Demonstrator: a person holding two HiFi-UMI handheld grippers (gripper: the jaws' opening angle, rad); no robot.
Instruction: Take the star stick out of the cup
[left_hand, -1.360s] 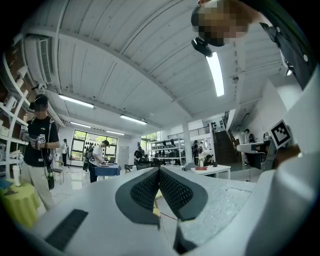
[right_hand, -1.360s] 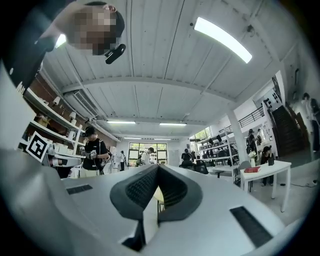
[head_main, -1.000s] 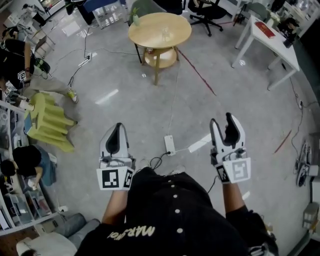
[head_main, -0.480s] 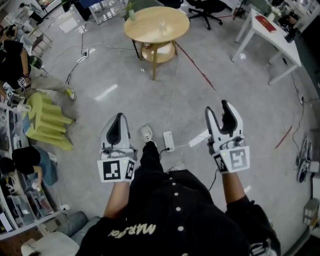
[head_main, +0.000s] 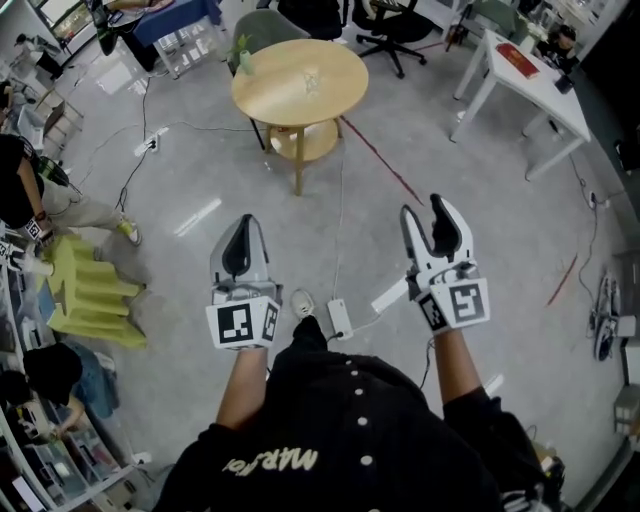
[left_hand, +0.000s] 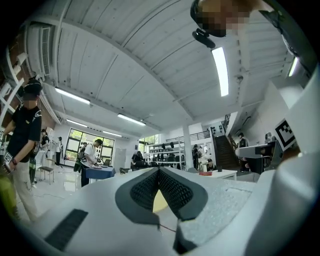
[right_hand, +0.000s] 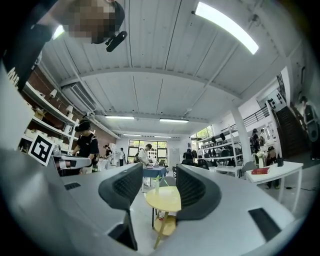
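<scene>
The cup (head_main: 312, 78) stood on the bench (head_main: 270, 90) well ahead, the stick presumably inside. Left claw (head_main: 243, 224) was pressed together, right claw (head_main: 425, 212) gaped empty; best walk closer first, right leading.

Round wooden table (head_main: 285, 65) at upper centre, clear cup (head_main: 312, 78) near its middle, small green-topped item (head_main: 243, 50) at its left edge, grey floor (head_main: 500, 220) around, white power strip (head_main: 338, 318) lying at lower centre.
</scene>
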